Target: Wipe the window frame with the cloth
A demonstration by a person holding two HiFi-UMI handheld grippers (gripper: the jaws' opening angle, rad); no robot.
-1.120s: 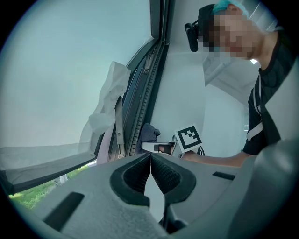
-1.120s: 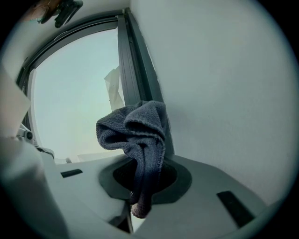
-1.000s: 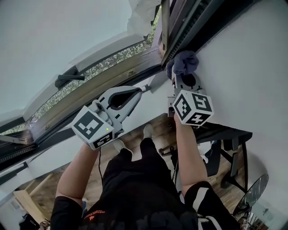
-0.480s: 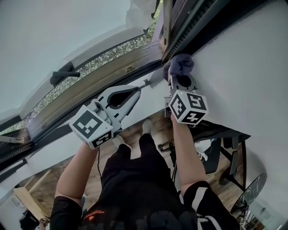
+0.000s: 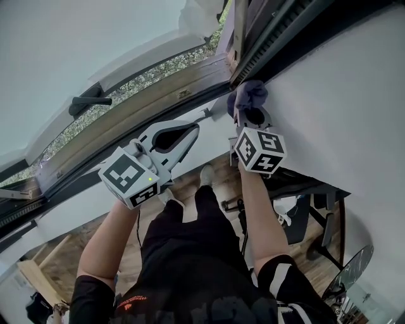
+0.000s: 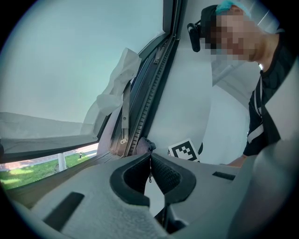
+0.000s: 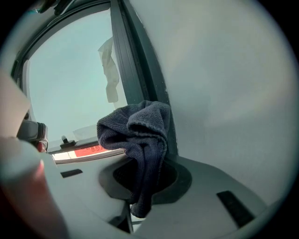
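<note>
A dark blue cloth is bunched against the dark window frame, close to where the frame meets the sill. My right gripper is shut on the cloth, which spills over its jaws in the right gripper view. That view shows the cloth touching the frame post. My left gripper hovers just left of the cloth below the sill. Its jaws are shut with nothing between them. A bit of the cloth peeks over them.
A white wall runs right of the frame. A crumpled white sheet hangs at the open sash, near a metal stay arm. A black window handle sits at the left. Far below are a black desk and a wooden floor.
My right gripper and the cloth have shifted slightly left along the frame, toward the corner. The left gripper has hardly moved.
</note>
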